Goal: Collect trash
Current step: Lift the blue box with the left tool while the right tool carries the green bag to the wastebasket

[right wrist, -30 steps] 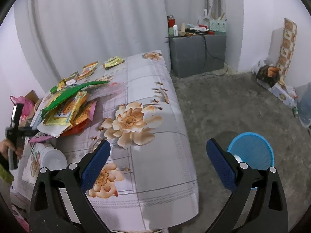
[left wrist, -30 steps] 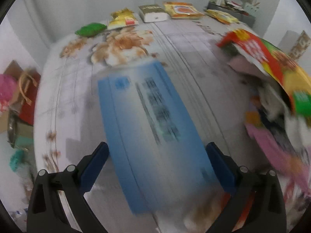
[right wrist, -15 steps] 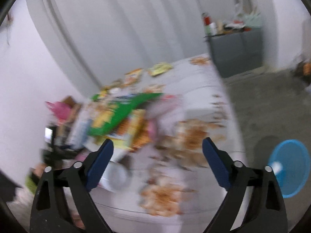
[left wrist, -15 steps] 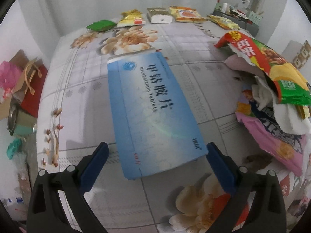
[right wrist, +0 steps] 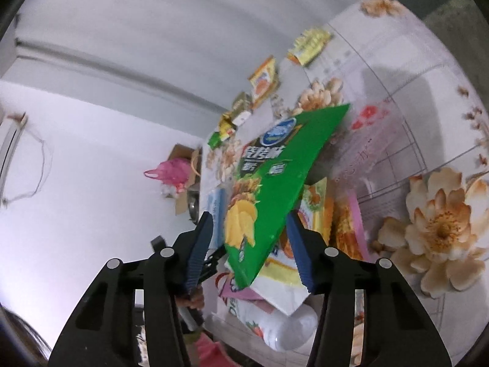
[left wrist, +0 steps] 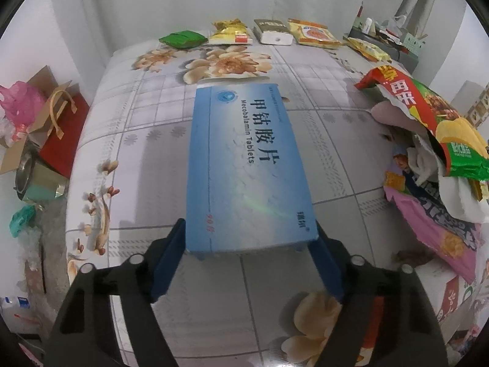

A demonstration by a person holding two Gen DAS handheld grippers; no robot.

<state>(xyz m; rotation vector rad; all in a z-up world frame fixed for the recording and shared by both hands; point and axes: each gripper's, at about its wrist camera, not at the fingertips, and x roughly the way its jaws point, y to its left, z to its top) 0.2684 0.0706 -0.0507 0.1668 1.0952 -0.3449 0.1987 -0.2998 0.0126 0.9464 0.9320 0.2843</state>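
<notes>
Left claw (left wrist: 249, 246) closing on blue tablet box's (left wrist: 244, 168) near end, pads touching its sides; right claw (right wrist: 249, 232) closing around green snack bag (right wrist: 272, 183), neither pad visibly pressing.

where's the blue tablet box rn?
Left wrist view, centre: blue tablet box lies on the floral tablecloth, near end between the closing left gripper jaws, left of the wrapper pile.

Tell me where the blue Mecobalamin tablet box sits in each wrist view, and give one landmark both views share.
Left wrist view: the blue tablet box fills the centre, its near end between the closing fingers of the left gripper.
Right wrist view: only a pale blue sliver shows left of the green snack bag, probably the same box.
Shared landmark: the pink plastic bag beside the table.
</notes>
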